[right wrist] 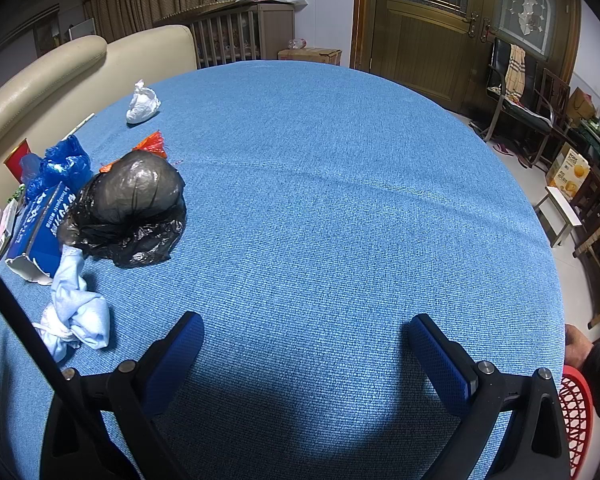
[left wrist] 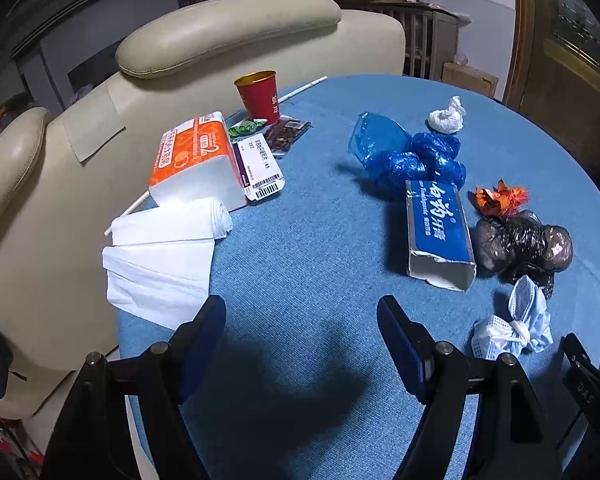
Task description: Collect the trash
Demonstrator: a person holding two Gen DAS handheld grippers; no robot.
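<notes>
- Trash lies in a loose cluster on the round table [left wrist: 308, 248], which carries a blue woven cloth; the cluster sits to the right in the left wrist view and at the far left in the right wrist view.
- Blue toothpaste box [left wrist: 440, 236]: lies flat, torn end toward the camera; crumpled blue plastic bags [left wrist: 408, 156] touch its far end.
- Black plastic bag [left wrist: 524, 244]: bunched, just right of the box; an orange wrapper [left wrist: 500, 198] lies just beyond it.
- Crumpled face masks [left wrist: 512, 328]: knotted together, near side of the black bag, closest item to the left gripper's right finger.
- White knotted wad [left wrist: 446, 116]: far side of the blue bags, apart from them.
- Left gripper [left wrist: 302, 310]: fingers spread apart, holding nothing, above bare cloth.
- Right gripper [right wrist: 306, 326]: fingers spread apart, holding nothing, above bare cloth; the masks [right wrist: 76, 312] lie left of its left finger.
- Far left group: orange tissue pack [left wrist: 196, 160], unfolded white tissues [left wrist: 160, 256] near it, a barcoded card [left wrist: 260, 168], dark sachet [left wrist: 286, 136], green wrapper [left wrist: 244, 128], red paper cup [left wrist: 260, 96] and a white straw [left wrist: 304, 88].
- Red mesh basket [right wrist: 576, 412]: at the table's near right edge, partly cut off.
- Cream sofa [left wrist: 228, 32] stands behind the table.
</notes>
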